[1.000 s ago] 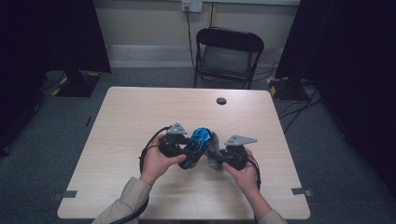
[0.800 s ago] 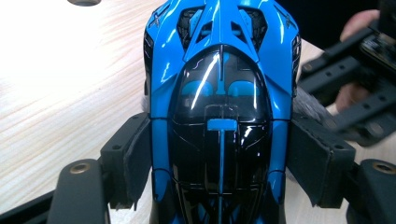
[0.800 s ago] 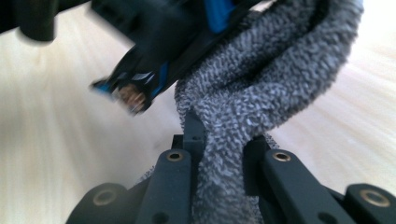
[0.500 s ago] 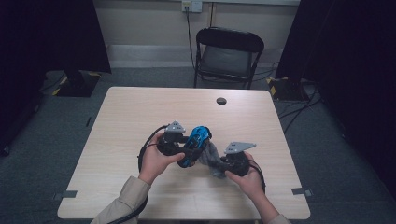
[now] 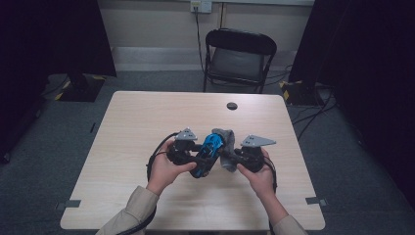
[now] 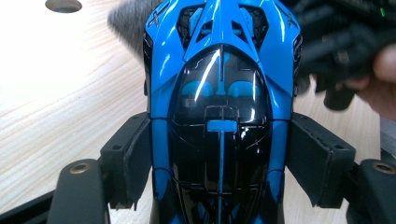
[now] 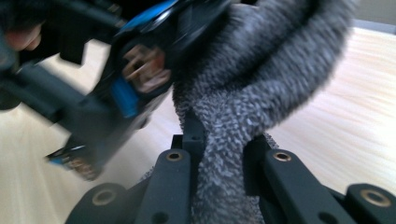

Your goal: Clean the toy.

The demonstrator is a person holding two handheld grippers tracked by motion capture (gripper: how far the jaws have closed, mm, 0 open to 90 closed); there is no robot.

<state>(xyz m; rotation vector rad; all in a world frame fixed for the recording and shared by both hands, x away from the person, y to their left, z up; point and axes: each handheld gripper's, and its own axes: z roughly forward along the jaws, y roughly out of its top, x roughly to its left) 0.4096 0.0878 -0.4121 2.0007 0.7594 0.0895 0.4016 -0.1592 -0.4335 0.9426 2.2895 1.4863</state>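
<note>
Holding a blue toy car (image 6: 219,112) in my left claw (image 6: 219,154), I see its two black pads pressed against the car's flanks, so that claw is clamped on it. The car is glossy bright blue with a black glazed canopy, a thin blue spine along the middle and dark vents at the far end. My right claw (image 7: 219,177) pinches a grey cloth (image 7: 261,79), a nubbly terry fabric bunched between its jaws and bulging beyond them, where it touches the car.

From the high view, the car (image 5: 208,152) and cloth (image 5: 226,147) sit together between both hands, above the tabletop (image 5: 147,117) toward its 6 o'clock edge, left claw (image 5: 193,154) at 9 o'clock of the car, right claw (image 5: 235,156) at 3 o'clock. That view also shows a small dark hole (image 5: 232,105) in the tabletop at 12 o'clock and a black folding chair (image 5: 239,54) beyond.

My left claw view gives the car's top; my right claw view gives its underside (image 7: 140,70), blurred, with brownish parts and blue trim, which the top view hides.
</note>
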